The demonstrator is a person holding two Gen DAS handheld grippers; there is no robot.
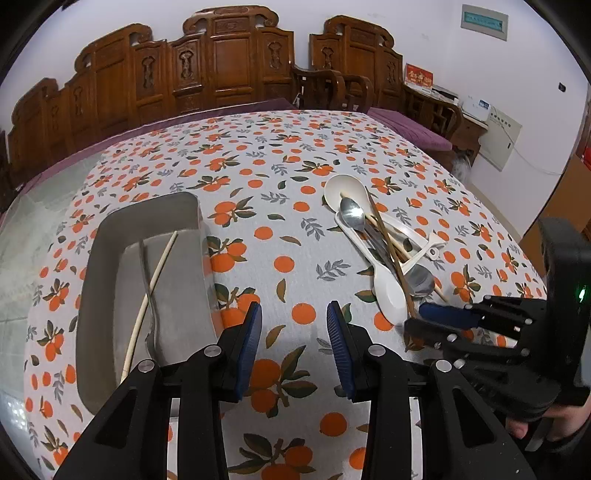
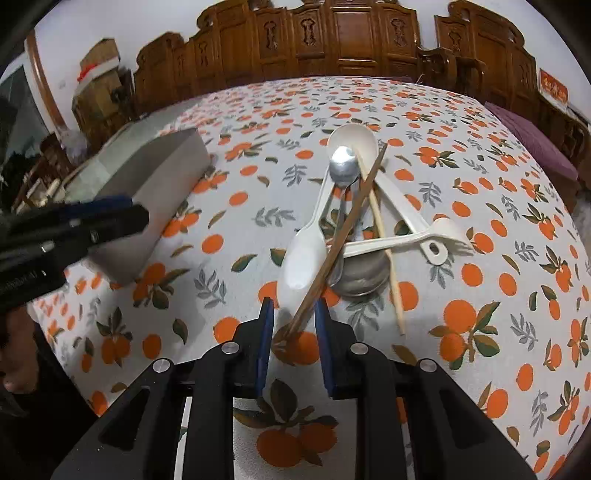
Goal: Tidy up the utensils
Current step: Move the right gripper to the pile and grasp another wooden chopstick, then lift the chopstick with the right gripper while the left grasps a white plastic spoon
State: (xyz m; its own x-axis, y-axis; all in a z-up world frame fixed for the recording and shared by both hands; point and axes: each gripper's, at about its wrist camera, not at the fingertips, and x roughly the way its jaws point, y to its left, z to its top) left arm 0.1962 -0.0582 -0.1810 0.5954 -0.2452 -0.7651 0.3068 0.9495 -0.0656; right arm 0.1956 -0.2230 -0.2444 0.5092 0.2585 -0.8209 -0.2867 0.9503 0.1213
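Reaching into the messy pile, the right gripper (image 2: 293, 317) has its jaws apart around the brown chopstick's (image 2: 334, 243) tip to grab it for the gray tray (image 1: 107, 236), while the left gripper (image 1: 294, 325) waits open near that tray.

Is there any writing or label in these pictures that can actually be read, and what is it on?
No text can be read for certain.
Red wall sign with gold characters: too blurred to read.
Green-framed wall panel: too small to read.
White device by the wall: its blue label is too small.
Black left gripper: the faint white print on its body, seen from the right wrist, is blurred.
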